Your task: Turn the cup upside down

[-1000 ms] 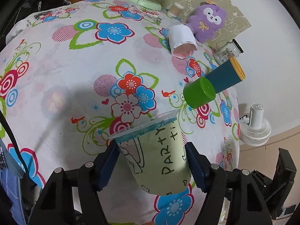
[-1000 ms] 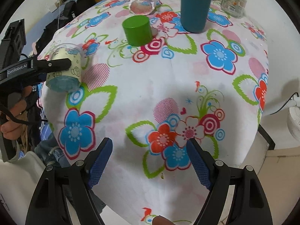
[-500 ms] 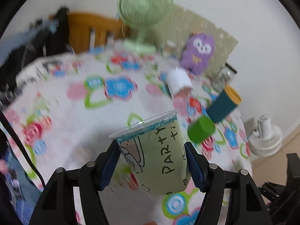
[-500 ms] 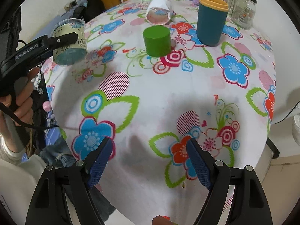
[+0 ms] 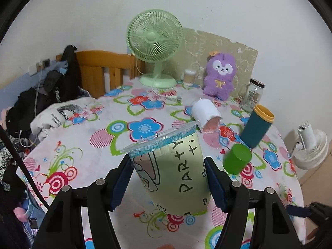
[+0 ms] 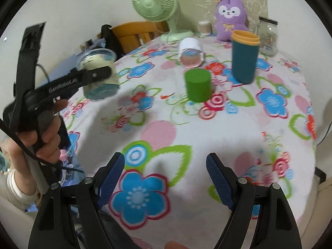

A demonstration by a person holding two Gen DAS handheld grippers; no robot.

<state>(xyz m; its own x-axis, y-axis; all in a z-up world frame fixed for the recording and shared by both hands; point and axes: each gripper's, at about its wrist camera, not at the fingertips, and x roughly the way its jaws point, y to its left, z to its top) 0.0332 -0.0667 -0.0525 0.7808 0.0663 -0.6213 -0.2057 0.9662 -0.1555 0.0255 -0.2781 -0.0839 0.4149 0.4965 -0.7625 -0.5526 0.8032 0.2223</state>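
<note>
My left gripper (image 5: 169, 178) is shut on a pale green paper cup (image 5: 176, 170) marked "PARTY", with a clear blue-trimmed rim. The cup is held in the air above the table's near left side, rim up and tilted away. In the right wrist view the same cup (image 6: 99, 72) shows at the left, clamped by the left gripper (image 6: 91, 76) in a hand. My right gripper (image 6: 166, 178) is open and empty, low over the table's front edge.
On the flowered tablecloth (image 6: 186, 134) stand an upside-down green cup (image 6: 198, 85), a teal cup with an orange rim (image 6: 244, 56), a white cup lying on its side (image 6: 189, 51), a glass jar (image 6: 267, 35), a purple plush toy (image 6: 230, 16) and a green fan (image 6: 155, 2). A wooden chair (image 5: 99, 70) stands behind.
My left gripper has lifted the cup off the table and tipped it up, so the view now looks level across the table. The right gripper has tilted up too and stays open.
</note>
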